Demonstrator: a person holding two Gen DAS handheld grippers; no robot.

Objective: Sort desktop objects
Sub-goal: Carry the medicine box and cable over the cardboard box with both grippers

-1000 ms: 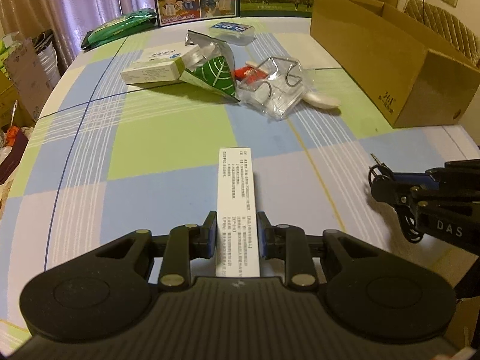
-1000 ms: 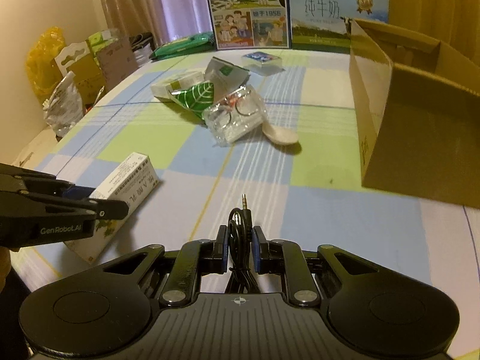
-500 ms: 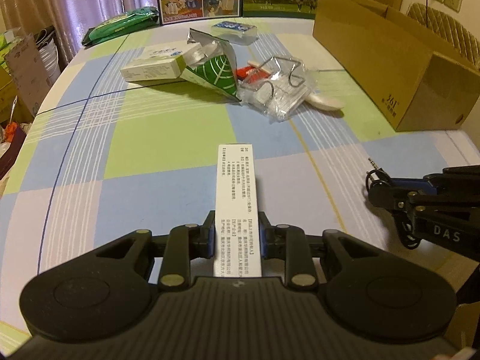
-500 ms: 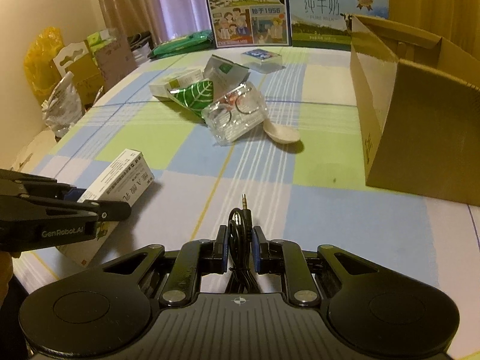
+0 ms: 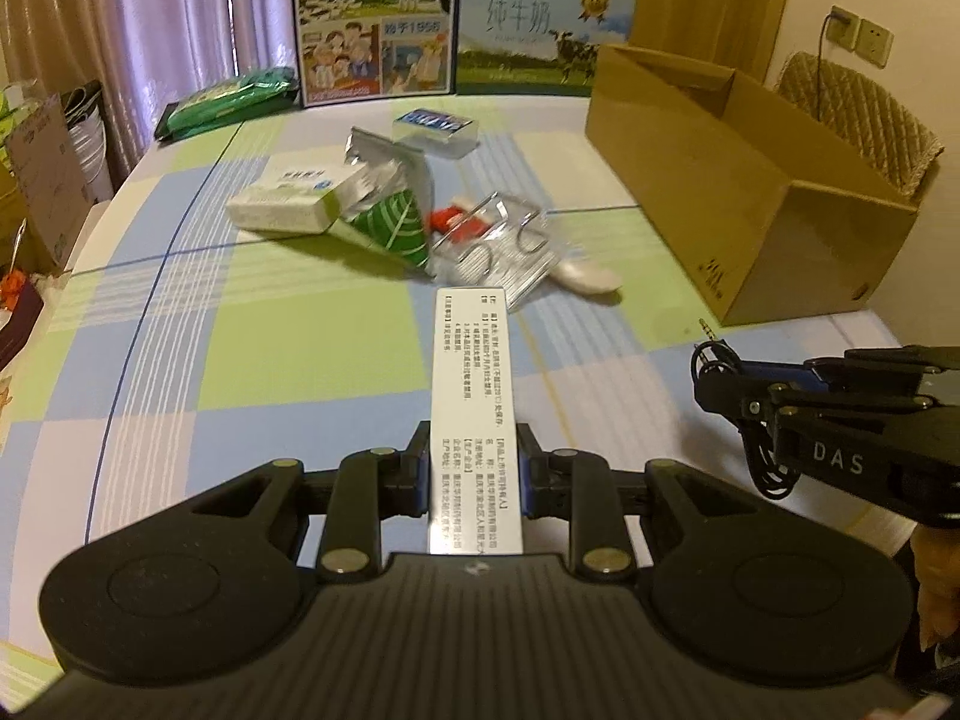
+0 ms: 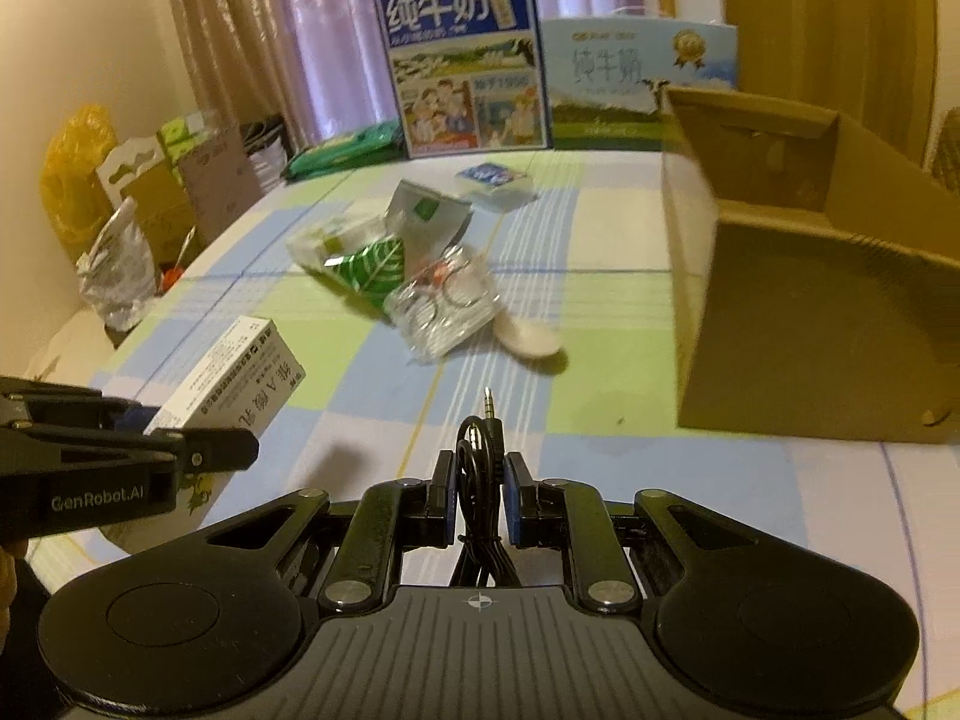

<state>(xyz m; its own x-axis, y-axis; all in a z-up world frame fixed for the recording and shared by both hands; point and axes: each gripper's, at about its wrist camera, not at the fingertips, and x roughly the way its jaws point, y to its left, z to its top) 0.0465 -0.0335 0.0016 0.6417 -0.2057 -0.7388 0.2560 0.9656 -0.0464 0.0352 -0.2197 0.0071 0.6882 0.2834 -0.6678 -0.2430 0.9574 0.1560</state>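
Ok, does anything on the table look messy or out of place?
Yes. Mid-table, a torn-open green leaf packet lies jumbled with a white carton, a crumpled clear bag and a white spoon, overlapping rather than sorted into the cardboard box.

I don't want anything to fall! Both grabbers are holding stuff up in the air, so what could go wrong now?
1. The left gripper pinches the long white box only at its near end, so it might tip or slip out.
2. The black cable in the right gripper hangs in loose loops that could snag on the cardboard box edge.
3. The two grippers are close together and might bump.
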